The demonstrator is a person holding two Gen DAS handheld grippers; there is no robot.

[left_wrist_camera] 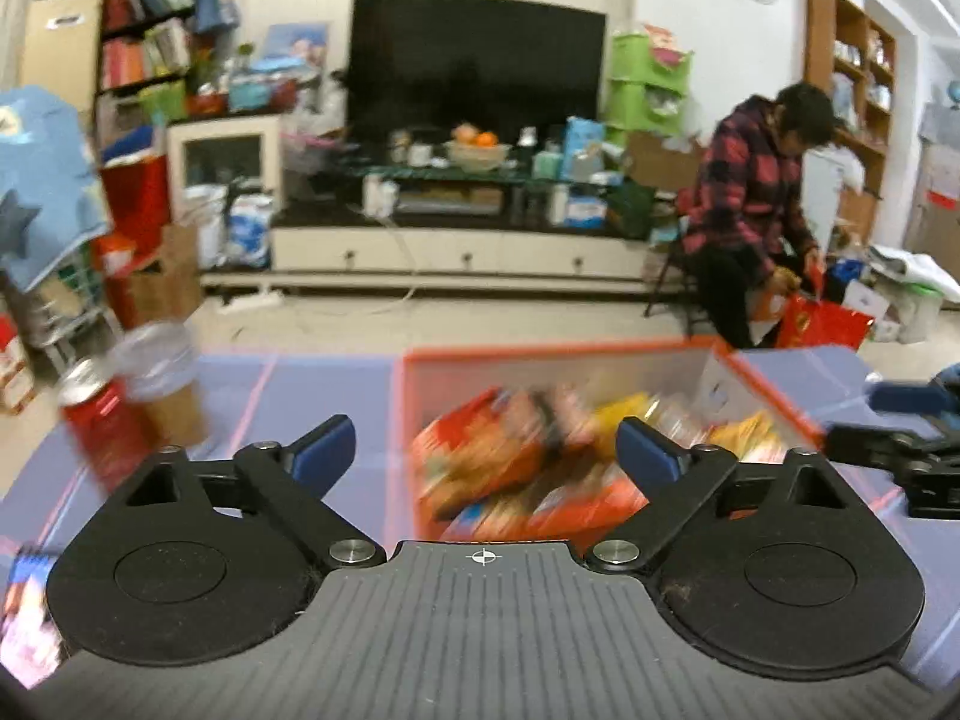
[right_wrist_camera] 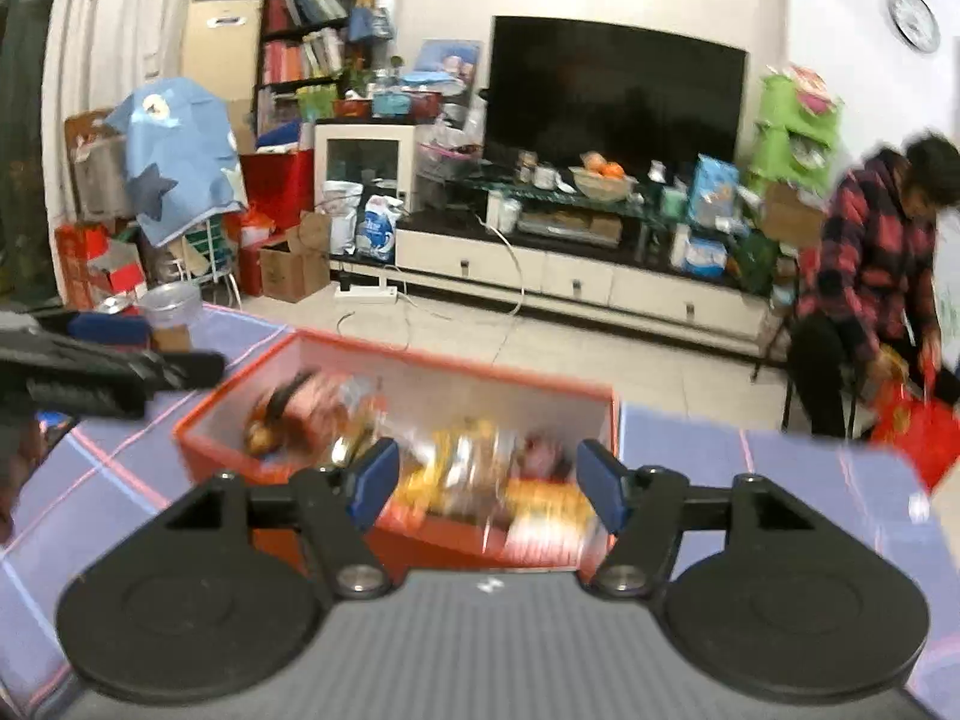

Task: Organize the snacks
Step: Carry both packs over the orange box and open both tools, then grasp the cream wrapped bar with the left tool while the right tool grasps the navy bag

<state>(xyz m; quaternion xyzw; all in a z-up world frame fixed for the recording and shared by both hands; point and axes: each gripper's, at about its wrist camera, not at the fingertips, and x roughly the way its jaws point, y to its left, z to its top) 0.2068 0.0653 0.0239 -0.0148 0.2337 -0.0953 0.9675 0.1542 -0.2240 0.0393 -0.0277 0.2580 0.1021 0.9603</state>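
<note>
The left gripper [left_wrist_camera: 485, 444] hovers with its blue-padded fingers [left_wrist_camera: 327, 447] spread wide and holding nothing, above the near edge of the orange-rimmed rectangular box [left_wrist_camera: 540, 354]. The box sits on a lavender table mat with pink lines [left_wrist_camera: 312, 384] and contains blurred orange and yellow snack packets [left_wrist_camera: 504, 468]. The right gripper [right_wrist_camera: 487, 483] also has its fingers wide apart and empty, over the same box [right_wrist_camera: 456, 369]. A red drink can [left_wrist_camera: 99, 420] and a clear-lidded brown cup [left_wrist_camera: 165, 384] stand touching, left of the box.
</note>
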